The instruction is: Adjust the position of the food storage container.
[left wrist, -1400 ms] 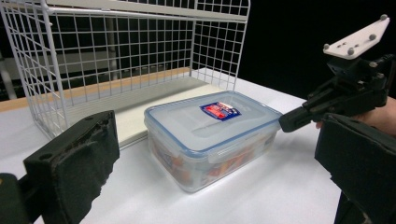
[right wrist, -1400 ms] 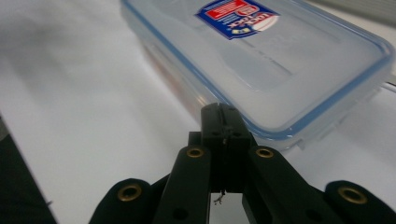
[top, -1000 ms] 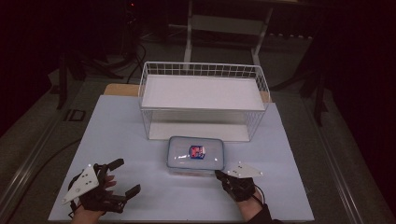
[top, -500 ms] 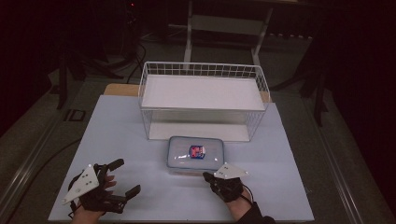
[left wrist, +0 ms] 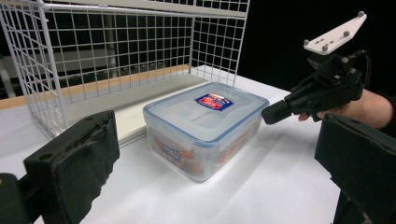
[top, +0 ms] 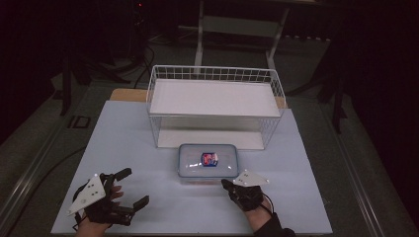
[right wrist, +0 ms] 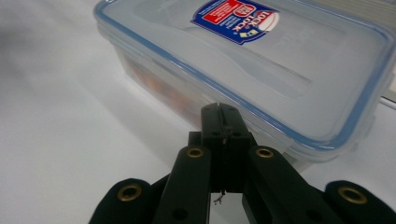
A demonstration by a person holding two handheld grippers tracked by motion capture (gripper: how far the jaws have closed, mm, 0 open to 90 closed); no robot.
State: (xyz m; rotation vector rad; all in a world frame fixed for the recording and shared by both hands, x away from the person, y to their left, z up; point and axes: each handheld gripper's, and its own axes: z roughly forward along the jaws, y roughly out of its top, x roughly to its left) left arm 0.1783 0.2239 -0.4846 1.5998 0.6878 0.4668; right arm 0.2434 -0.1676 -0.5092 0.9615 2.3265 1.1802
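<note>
1. Lidded container (top: 208, 161): on the table (top: 128, 148), just in front of the wire basket (top: 215, 106).
2. Right gripper (top: 226, 183): jaws pressed together, empty, tips at the container's near edge; contact cannot be confirmed.
3. Left gripper (top: 132, 186): jaws wide apart, empty, well apart from the container.

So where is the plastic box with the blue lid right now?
In the high view the plastic box sits mid-table, just in front of the white wire basket. The shut right gripper is at its near right corner.
</note>
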